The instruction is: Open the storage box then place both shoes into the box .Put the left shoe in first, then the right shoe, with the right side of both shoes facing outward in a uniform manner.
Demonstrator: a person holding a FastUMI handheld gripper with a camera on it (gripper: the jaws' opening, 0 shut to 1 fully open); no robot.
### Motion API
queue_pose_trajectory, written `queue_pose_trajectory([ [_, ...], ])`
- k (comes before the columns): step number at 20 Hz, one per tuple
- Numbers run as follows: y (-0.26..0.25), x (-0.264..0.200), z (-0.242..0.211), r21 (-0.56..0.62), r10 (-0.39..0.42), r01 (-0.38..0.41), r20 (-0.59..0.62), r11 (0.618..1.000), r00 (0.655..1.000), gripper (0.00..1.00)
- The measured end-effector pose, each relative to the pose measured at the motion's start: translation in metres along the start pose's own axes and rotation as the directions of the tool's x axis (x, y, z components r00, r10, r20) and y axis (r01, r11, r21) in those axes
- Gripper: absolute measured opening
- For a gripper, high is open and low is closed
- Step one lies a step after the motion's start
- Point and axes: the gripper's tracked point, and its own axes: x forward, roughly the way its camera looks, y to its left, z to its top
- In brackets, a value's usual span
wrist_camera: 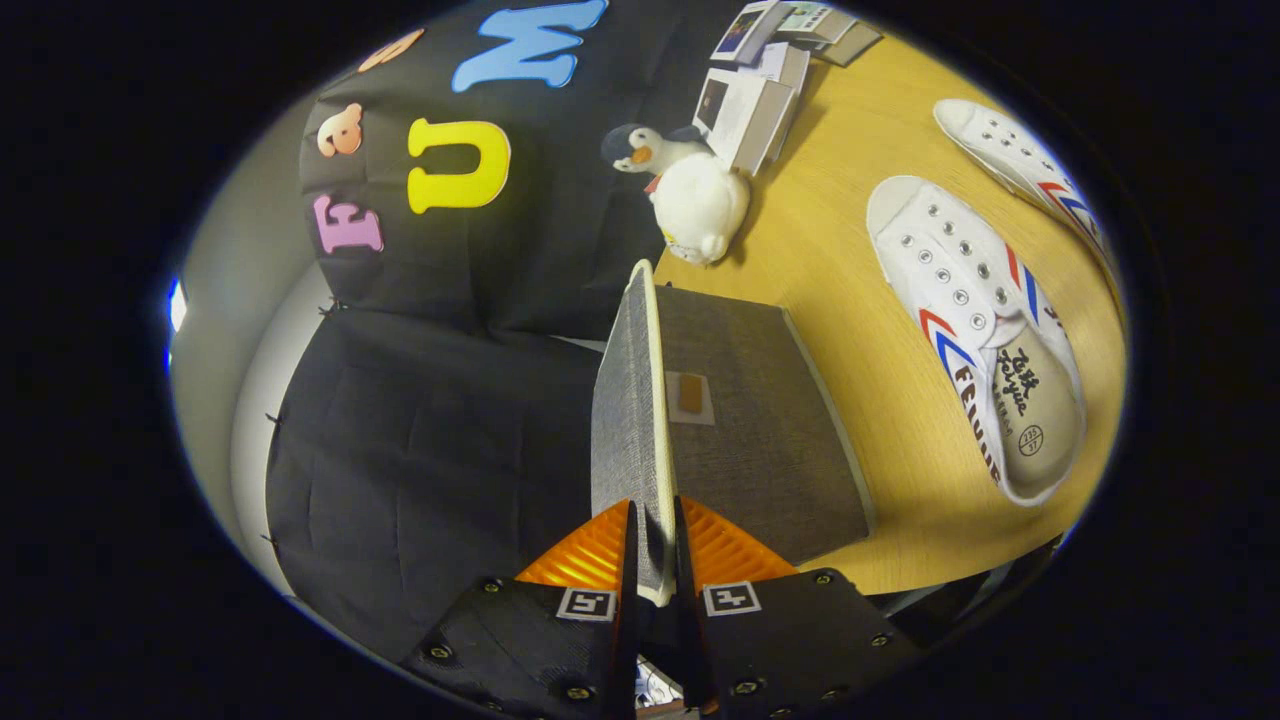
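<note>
My gripper is shut on the near edge of the storage box's grey lid, which stands raised on edge and runs away from the fingers. The grey fabric box lies just right of the lid on the wooden table, with a small tan tab patch on its face. Two white canvas shoes with red and blue stripes lie on the table to the right: the nearer one beside the box, the other farther off.
A plush penguin sits beyond the box's far end. Behind it stand several small boxes and cards. The wooden table ends close to my fingers on the right. The black cloth wall hangs to the left.
</note>
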Motion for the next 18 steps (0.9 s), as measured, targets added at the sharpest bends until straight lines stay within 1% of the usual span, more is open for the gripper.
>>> queue_pose_trajectory([
  [1, 0.004, 0.007, 0.005, 0.008, 0.011, -0.011, -0.001, 1.0, 1.0, 0.0],
  [3, 0.028, -0.002, -0.001, 0.025, 0.05, -0.049, -0.014, 0.998, 0.999, 0.0],
  [5, 0.05, -0.011, -0.004, -0.005, 0.069, -0.069, -0.011, 0.998, 0.998, 0.0],
  [9, 0.093, -0.014, -0.005, -0.094, 0.101, -0.102, -0.02, 0.99, 0.995, 0.0],
  [14, 0.144, -0.002, -0.017, -0.2, 0.131, -0.136, -0.039, 0.97, 0.991, 0.0],
  [18, 0.169, 0.015, -0.034, -0.295, 0.12, -0.127, -0.042, 0.947, 0.992, 0.0],
])
